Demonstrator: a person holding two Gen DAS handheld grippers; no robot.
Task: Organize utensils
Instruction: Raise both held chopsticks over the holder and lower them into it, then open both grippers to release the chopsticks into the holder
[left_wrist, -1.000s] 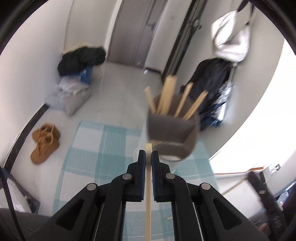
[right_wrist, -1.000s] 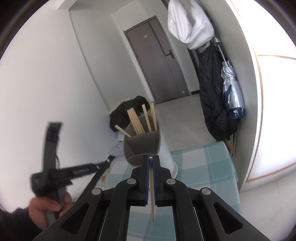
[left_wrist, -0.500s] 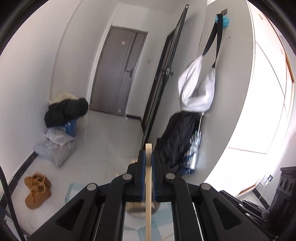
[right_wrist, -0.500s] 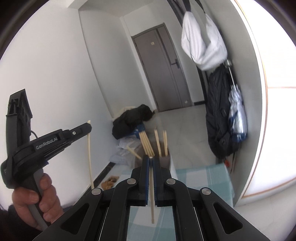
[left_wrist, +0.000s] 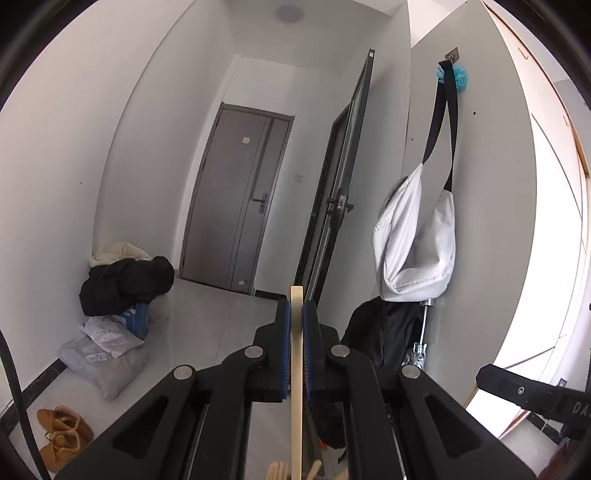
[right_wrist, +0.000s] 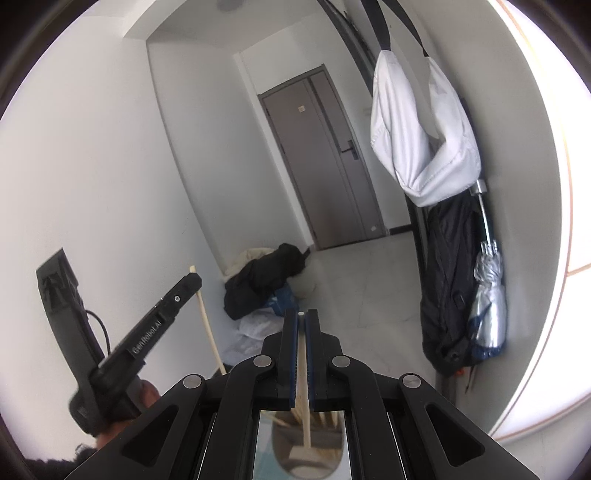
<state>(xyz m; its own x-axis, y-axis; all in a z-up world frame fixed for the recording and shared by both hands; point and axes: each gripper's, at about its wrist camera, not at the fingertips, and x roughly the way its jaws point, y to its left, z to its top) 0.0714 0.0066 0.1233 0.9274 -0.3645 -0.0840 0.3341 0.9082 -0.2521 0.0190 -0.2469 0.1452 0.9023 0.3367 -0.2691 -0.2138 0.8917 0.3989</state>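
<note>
upright chopstick (left_wrist: 296, 350), pinched in left hand-held gripper (left_wrist: 296, 317)

Ahead of me open air is free; below, chopsticks (right_wrist: 325, 421) crowd the holder (right_wrist: 308, 456), left gripper (right_wrist: 192, 282) flanking.

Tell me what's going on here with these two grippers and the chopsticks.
A person is sorting chopsticks with a handheld gripper in each hand. The left gripper has its jaws shut on one wooden chopstick, held upright. The right gripper grips another chopstick. Just below it stands the grey holder, already loaded with chopsticks. Neither held chopstick is in the holder yet.
</note>
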